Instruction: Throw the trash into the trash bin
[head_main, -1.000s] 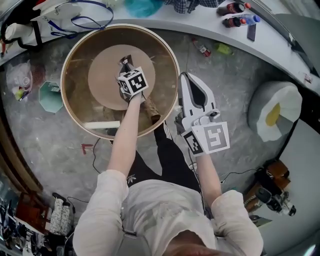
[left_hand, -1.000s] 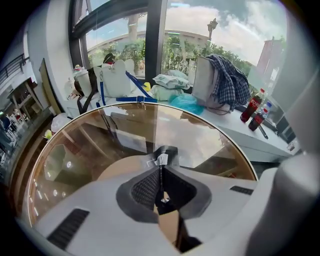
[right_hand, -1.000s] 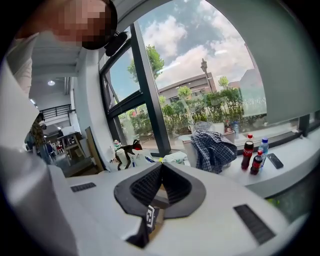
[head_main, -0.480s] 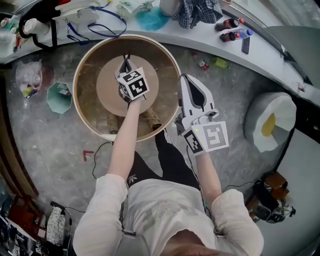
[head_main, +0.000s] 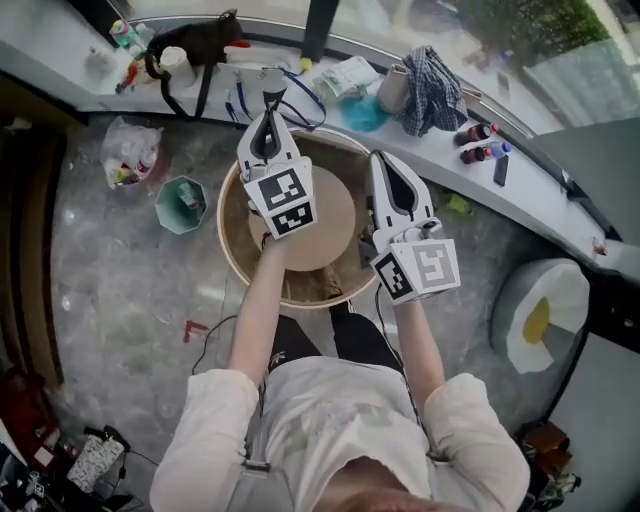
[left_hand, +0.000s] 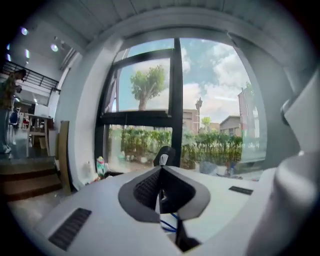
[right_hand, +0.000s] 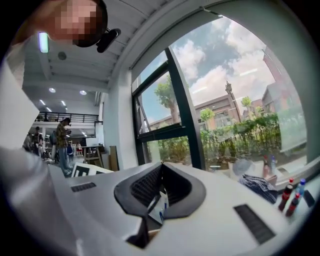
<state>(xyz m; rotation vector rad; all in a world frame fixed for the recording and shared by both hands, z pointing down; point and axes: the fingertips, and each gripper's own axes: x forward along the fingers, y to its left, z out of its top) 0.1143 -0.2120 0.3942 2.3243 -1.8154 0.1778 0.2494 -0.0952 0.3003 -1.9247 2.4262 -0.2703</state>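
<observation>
Left gripper (left_hand: 161, 167) and right gripper (right_hand: 162, 163): closed tight, nothing held | trash bin (head_main: 181, 203): something seen inside | green scrap (head_main: 455, 205): likely left to be thrown.

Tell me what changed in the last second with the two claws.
The left claw rose out of the round brown tub and now points level toward the window; the right claw rose too. Both are shut and empty. The teal bin stays left of the tub.
</observation>
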